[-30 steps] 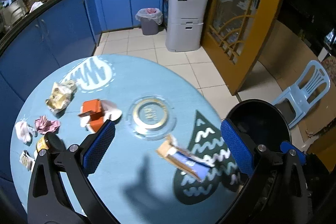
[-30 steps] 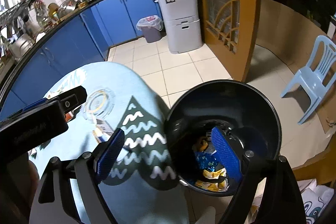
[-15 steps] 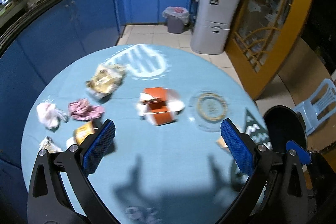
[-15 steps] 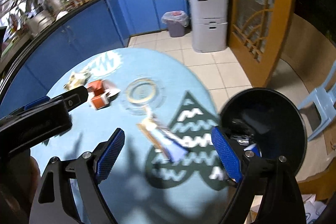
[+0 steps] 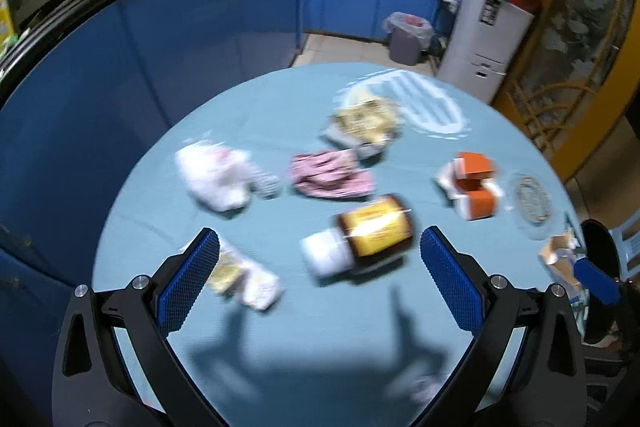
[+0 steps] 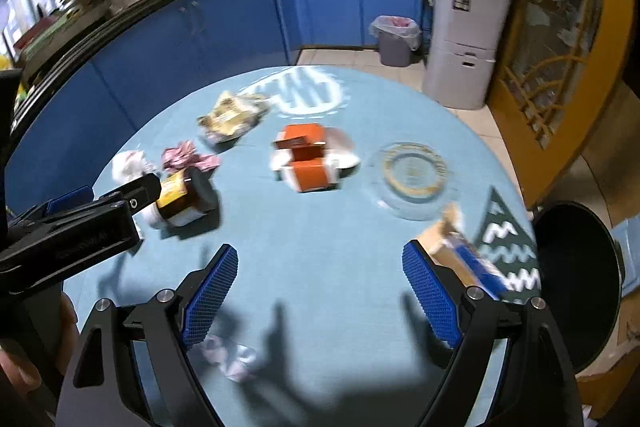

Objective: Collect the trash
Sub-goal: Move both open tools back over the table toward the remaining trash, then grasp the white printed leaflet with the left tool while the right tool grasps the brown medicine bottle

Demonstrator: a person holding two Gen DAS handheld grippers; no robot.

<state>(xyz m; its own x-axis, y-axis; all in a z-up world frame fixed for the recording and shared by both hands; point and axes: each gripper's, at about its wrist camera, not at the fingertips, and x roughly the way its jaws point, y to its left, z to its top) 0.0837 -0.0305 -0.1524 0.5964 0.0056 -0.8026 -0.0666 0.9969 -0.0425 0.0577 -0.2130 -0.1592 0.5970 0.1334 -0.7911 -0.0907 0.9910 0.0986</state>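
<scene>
Left edge of bench [image 5: 280, 115]: white wad [image 5: 216, 179], small wrapper [image 5: 244, 277].
Middle: pink wrapper [image 5: 332, 177], brown bottle [image 5: 360, 237] on its side, orange box [image 6: 308, 159].
Right edge: glass dish [image 6: 412, 175], blue packet [image 6: 464, 255]; black bin [image 6: 576, 279] beside the bench.
Left tongs [image 5: 318, 275]: spread, empty, above the bottle.
Right tongs [image 6: 320, 291]: spread, empty, over bare cloth.
</scene>
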